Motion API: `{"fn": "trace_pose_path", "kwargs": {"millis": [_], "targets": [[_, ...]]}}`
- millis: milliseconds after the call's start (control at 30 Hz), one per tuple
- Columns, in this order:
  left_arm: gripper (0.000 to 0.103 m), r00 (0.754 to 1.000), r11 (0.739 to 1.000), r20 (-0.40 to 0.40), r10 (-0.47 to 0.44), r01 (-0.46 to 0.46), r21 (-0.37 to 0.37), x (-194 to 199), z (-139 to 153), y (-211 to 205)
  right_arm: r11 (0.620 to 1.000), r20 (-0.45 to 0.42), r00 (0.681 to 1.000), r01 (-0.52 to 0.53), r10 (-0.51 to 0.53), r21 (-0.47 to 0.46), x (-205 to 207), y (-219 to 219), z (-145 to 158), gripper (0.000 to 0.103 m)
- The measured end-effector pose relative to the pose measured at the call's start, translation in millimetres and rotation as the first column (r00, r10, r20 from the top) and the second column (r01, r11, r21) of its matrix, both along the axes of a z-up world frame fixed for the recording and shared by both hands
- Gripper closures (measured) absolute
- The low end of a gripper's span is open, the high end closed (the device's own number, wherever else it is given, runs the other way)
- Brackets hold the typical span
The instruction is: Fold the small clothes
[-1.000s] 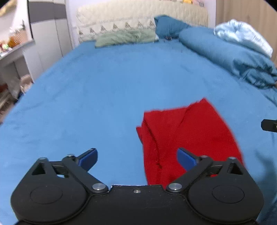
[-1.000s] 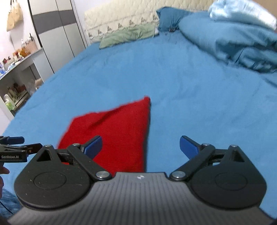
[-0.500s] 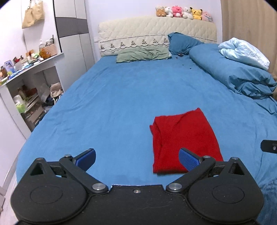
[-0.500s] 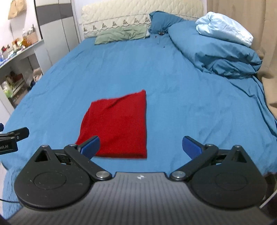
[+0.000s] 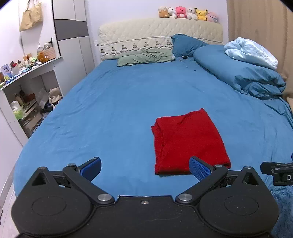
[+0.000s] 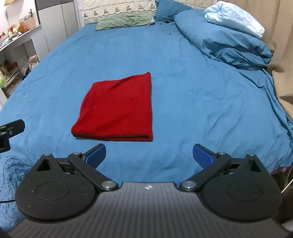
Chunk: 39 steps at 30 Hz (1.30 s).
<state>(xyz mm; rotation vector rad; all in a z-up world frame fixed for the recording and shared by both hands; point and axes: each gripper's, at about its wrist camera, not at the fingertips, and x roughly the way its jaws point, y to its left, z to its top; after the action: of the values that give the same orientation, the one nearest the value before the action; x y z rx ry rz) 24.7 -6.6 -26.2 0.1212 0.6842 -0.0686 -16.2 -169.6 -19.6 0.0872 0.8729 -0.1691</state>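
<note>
Bed [image 6: 183,91] holds folded red cloth [image 6: 119,108] ahead of right claw [image 6: 149,157].

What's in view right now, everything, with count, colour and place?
red garment: 1, red, folded flat on the bed's near middle
bed sheet: 1, blue, covers the bed
green pillow: 1, pale green, at the headboard
blue pillow: 1, blue, beside the green one
duvet: 1, blue, heaped along the right side
light blanket: 1, pale blue, on the duvet
plush toys: about six, mixed colours, on the headboard
shelf unit: 1, white, cluttered, left of the bed
left gripper: open, empty
right gripper: open, empty
</note>
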Motion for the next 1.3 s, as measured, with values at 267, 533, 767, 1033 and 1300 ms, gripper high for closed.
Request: {"fn": "trace_pose_path", "kwargs": {"millis": [267, 533, 767, 1033, 1300], "targets": [[0.0, 1.0, 1.0, -0.005, -0.001, 0.001, 0.008, 1.9, -4.3, -0.8, 1.0, -0.007, 1.0, 0.002, -0.002, -0.003, 0.0, -3.6, -1.5, 0.0], [0.0, 1.0, 1.0, -0.016, 0.006, -0.006, 0.004, 3.6, -5.8, -1.9, 1.0, -0.01, 1.0, 0.003, -0.003, -0.003, 0.1, -6.6, -1.5, 0.0], [0.0, 1.0, 1.0, -0.013, 0.011, -0.011, 0.005, 3.6, -5.0, -2.1, 1.0, -0.008, 1.0, 0.006, -0.007, -0.005, 0.6, -6.0, -1.4, 0.0], [0.0, 1.0, 1.0, -0.007, 0.013, -0.013, -0.004, 2.1, -3.6, -0.4, 1.0, 0.004, 1.0, -0.003, 0.003, -0.012, -0.9, -3.8, 1.6, 0.0], [0.0, 1.0, 1.0, 0.009, 0.01, -0.01, -0.007, 1.0, -1.5, 4.1, 1.0, 0.009, 1.0, -0.006, 0.006, -0.012, -1.4, -3.8, 4.2, 0.0]]}}
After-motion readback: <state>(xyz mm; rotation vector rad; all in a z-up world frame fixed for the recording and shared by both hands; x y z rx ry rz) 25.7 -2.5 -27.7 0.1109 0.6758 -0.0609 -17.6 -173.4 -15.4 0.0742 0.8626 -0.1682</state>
